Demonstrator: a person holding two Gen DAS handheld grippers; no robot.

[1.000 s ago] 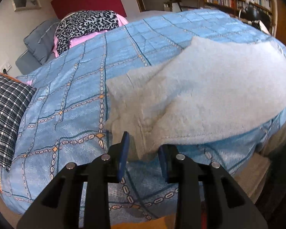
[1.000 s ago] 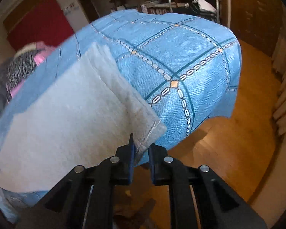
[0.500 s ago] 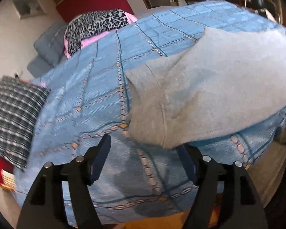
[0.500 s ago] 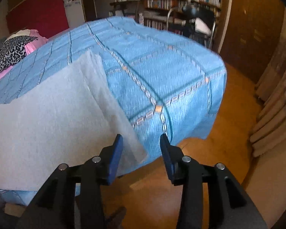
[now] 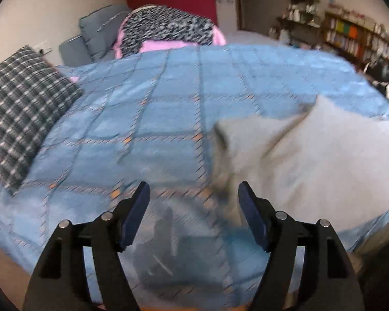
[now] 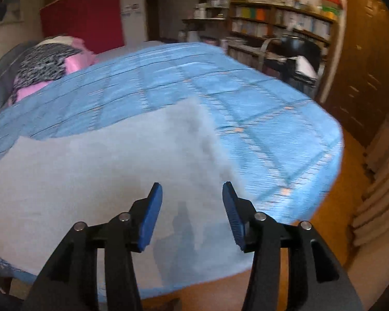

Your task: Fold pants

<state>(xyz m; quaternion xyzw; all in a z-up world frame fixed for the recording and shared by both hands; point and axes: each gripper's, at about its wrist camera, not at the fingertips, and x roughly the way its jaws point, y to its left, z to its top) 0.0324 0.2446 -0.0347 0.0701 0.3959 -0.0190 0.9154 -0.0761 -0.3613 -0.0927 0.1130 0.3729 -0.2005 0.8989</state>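
Note:
Pale grey pants [image 5: 311, 160] lie flat on a blue patterned bedspread [image 5: 147, 119], near the bed's front edge. In the left wrist view they fill the right side. My left gripper [image 5: 194, 197] hangs open above the bedspread just left of the pants' end, holding nothing. In the right wrist view the pants [image 6: 103, 176] spread across the lower left. My right gripper [image 6: 192, 197] hovers over their right end with its jaws opening, and nothing sits between the blue pads [image 6: 151, 215]. Both views are blurred by motion.
A checked pillow [image 5: 20, 108] lies at the bed's left. A leopard-print and pink bundle [image 5: 166, 31] and grey cushions [image 5: 96, 33] sit at the head. Bookshelves [image 6: 280, 23], a dark chair [image 6: 295, 51] and wooden floor [image 6: 332, 228] lie to the right of the bed.
Both grippers let go of the pants' ends, opened and drew up and back from the bed edge. The pants now lie flat on the bedspread.

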